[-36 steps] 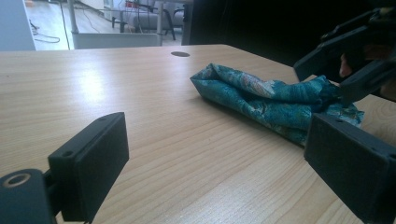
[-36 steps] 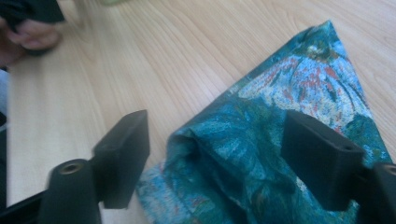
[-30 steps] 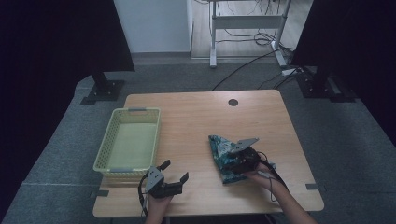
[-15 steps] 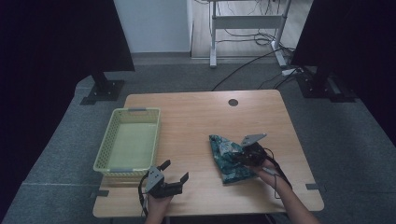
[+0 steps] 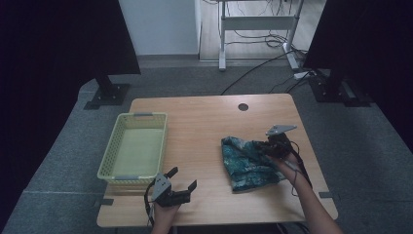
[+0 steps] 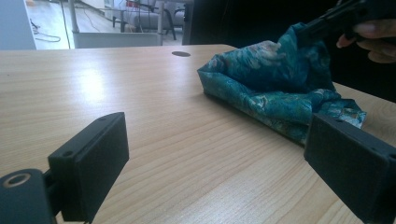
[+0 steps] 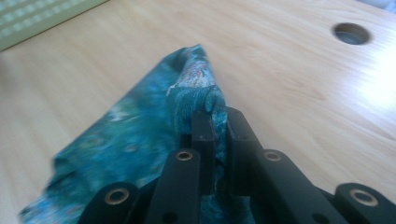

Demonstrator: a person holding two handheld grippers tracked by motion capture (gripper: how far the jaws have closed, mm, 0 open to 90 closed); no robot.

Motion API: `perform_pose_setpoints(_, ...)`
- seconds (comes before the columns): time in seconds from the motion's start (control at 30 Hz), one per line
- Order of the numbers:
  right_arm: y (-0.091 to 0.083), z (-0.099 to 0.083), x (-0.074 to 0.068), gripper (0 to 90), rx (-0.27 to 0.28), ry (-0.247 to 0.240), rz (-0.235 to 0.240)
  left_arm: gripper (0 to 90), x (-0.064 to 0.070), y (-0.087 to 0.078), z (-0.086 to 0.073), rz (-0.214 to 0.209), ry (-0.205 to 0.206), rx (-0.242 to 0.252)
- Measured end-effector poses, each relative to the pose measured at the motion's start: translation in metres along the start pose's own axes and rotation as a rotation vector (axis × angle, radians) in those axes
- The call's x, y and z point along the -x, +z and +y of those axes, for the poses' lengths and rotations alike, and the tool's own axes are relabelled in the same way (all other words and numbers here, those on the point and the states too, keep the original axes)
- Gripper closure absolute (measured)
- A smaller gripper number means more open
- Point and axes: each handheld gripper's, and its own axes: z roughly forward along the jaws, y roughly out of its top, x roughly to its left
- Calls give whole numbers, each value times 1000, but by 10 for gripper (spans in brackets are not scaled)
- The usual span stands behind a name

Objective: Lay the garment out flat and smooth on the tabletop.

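My right gripper [image 5: 269, 145] is pinching the teal cloth [image 5: 246, 163] by its upper edge and has carried that edge farther right than a second ago. The rest still lies on the table's [image 5: 204, 122] right half. My left gripper [image 5: 179, 179] stays spread wide near the front edge, beside the basket [image 5: 112, 151].

L gripper [image 5: 181, 180] sat low at the near edge of the table, held from below by the person's L hand [image 5: 164, 214], jaws spread wide apart w/ nothing between them, pointing fwd & to the right. R gripper [image 5: 263, 146] was further out, R forearm [image 5: 311, 204] angling in from the bottom, hand wrapped round the body, grey plate on top. Its jaws were pinched tight on a fold of the teal cloth [image 7: 140, 140], raised a bit.
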Motion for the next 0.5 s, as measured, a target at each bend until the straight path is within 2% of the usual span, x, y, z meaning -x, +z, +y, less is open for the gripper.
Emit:
perform_pose_setpoints(0.03, 0, 1, 6, 841, 1, 14, -28, 63, 0, 0, 0, 0, 0, 0)
perform_pose_setpoints(0.13, -1, 4, 18, 834, 20, 46, -61, 63, 0, 0, 0, 0, -5, 2)
perform_pose_setpoints(0.33, 2, 6, 41, 825, -7, 96, -130, 63, 0, 0, 0, -1, -5, 2)
perform_pose_setpoints(0.4, 4, 4, 48, 776, -14, 120, -151, 63, 0, 0, 0, -1, -6, 1)
perform_pose_setpoints(0.5, 8, -1, 58, 647, -51, 165, -174, 63, 0, 0, 0, -1, -6, 1)
